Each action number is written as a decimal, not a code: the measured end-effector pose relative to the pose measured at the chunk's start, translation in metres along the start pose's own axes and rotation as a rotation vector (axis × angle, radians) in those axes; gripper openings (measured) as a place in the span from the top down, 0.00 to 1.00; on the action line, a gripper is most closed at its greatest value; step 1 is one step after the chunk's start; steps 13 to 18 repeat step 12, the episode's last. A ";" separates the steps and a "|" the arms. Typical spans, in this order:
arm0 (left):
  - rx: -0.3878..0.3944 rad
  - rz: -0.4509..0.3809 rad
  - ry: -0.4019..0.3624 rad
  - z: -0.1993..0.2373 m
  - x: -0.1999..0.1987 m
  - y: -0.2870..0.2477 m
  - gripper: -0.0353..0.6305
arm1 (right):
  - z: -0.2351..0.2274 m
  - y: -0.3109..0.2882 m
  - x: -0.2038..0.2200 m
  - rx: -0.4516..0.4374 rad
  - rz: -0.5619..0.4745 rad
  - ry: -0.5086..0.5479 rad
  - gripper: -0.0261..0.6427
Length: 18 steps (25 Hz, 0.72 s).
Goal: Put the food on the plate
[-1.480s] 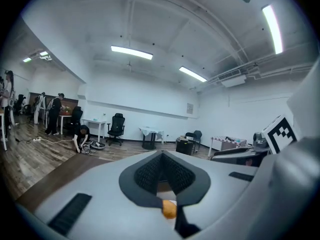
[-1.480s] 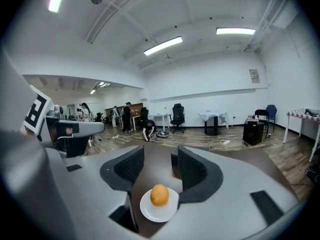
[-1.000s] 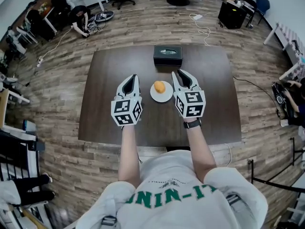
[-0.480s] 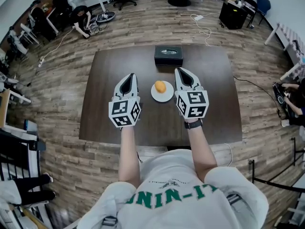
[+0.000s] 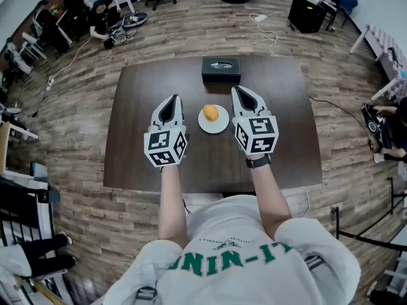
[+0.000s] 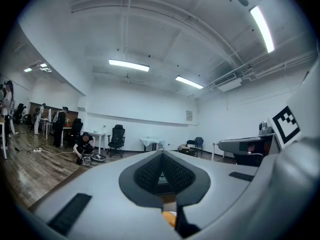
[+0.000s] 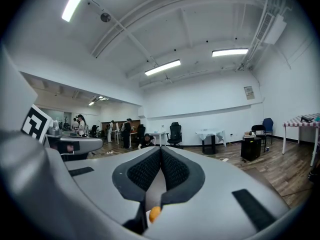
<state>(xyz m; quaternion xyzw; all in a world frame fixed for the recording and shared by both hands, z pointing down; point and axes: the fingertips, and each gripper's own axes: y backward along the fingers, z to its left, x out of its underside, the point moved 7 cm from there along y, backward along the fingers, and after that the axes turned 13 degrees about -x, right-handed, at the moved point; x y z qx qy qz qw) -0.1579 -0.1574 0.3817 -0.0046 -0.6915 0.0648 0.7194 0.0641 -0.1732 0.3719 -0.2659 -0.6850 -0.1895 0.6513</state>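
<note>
An orange piece of food (image 5: pixel 210 112) lies on a small white plate (image 5: pixel 222 123) in the middle of the dark brown table (image 5: pixel 133 151). My left gripper (image 5: pixel 170 101) hovers just left of the plate, shut and empty. On the plate's right my right gripper (image 5: pixel 240 93) is held level with it, also shut with nothing in it. A sliver of the orange food (image 6: pixel 170 218) shows under the closed jaws in the left gripper view, and the same food (image 7: pixel 154 213) shows small in the right gripper view.
A black box (image 5: pixel 221 70) stands at the table's far edge behind the plate. Wood floor surrounds the table. Office chairs, desks and people (image 5: pixel 102 18) are at the far left; a black case (image 5: pixel 306 13) and cables lie at the far right.
Both grippers stay beside the plate, almost unmoved; the right one's jaws have come together. The head view has shifted slightly.
</note>
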 end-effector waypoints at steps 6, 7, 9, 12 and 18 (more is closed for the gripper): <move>0.015 0.010 0.004 -0.003 0.003 -0.009 0.93 | -0.002 -0.003 0.001 -0.005 0.012 -0.002 0.94; 0.017 0.011 0.004 -0.003 0.004 -0.010 0.93 | -0.003 -0.004 0.001 -0.005 0.012 -0.002 0.94; 0.018 0.010 0.005 -0.005 0.005 -0.013 0.93 | -0.005 -0.005 0.001 -0.007 0.010 -0.001 0.94; 0.020 0.011 0.006 -0.007 0.007 -0.016 0.93 | -0.008 -0.005 0.001 -0.009 0.010 0.000 0.94; 0.020 0.011 0.006 -0.007 0.007 -0.016 0.93 | -0.008 -0.005 0.001 -0.009 0.010 0.000 0.94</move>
